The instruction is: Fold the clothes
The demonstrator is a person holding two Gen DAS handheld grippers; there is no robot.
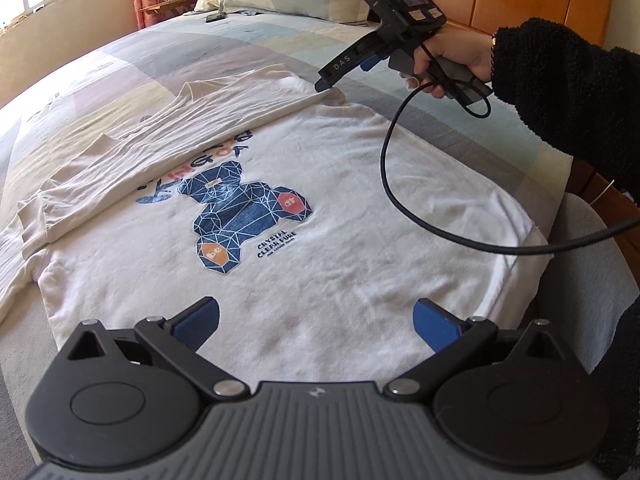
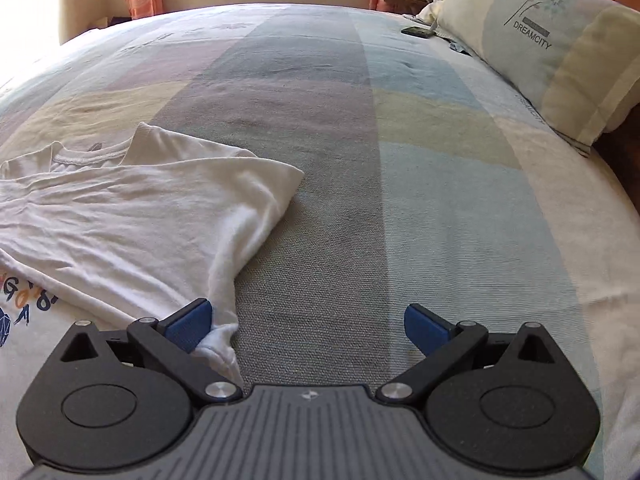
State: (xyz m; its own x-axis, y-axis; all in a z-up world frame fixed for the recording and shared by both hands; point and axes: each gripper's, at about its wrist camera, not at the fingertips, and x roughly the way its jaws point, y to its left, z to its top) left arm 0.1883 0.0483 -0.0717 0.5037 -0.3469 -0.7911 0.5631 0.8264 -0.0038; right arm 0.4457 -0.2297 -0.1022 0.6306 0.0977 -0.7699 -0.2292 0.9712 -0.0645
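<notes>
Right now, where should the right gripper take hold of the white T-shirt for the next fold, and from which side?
Probably the bunched shoulder corner of the white T-shirt, just inside the right gripper. Its open fingers already touch it, and the fabric stands up in a ridge there. Come low from the bare bedspread side, since the folded sleeve lies flat across the chest.

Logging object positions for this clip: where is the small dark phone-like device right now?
The dark device lies on the bedspread at the far end, just left of the pillow in the right wrist view.
</notes>
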